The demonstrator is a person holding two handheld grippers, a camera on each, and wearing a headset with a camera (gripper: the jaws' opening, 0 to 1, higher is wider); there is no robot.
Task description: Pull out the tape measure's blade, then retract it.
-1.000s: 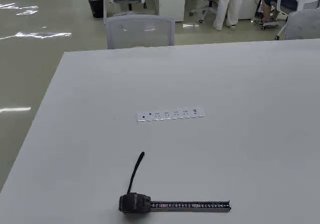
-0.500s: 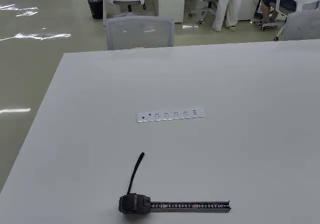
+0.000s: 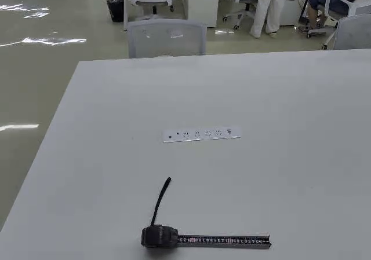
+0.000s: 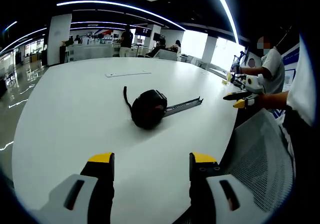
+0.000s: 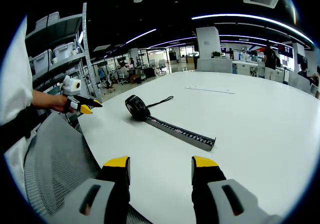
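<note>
Looking like a big open-plan office, maybe with a lab corner

A long white table [image 3: 232, 92] with a flat power strip [image 3: 201, 134] on it is sitting on a shiny floor [image 3: 35, 69], mesh swivel chairs [image 3: 166, 38] are standing around, strip lights [image 4: 115, 4] are running along the ceiling and shelving [image 5: 60, 59] is holding storage bins at one side

Glossy floor [image 3: 35, 69], grey mesh chair [image 3: 167, 38]

A black round-cased tape measure [image 3: 159, 237] lies on the white tabletop [image 3: 232, 92], near its front edge. Its dark, marked blade [image 3: 225, 241] is drawn out flat to the right. A black wrist strap [image 3: 160, 201] trails from the case toward the table's middle.
</note>
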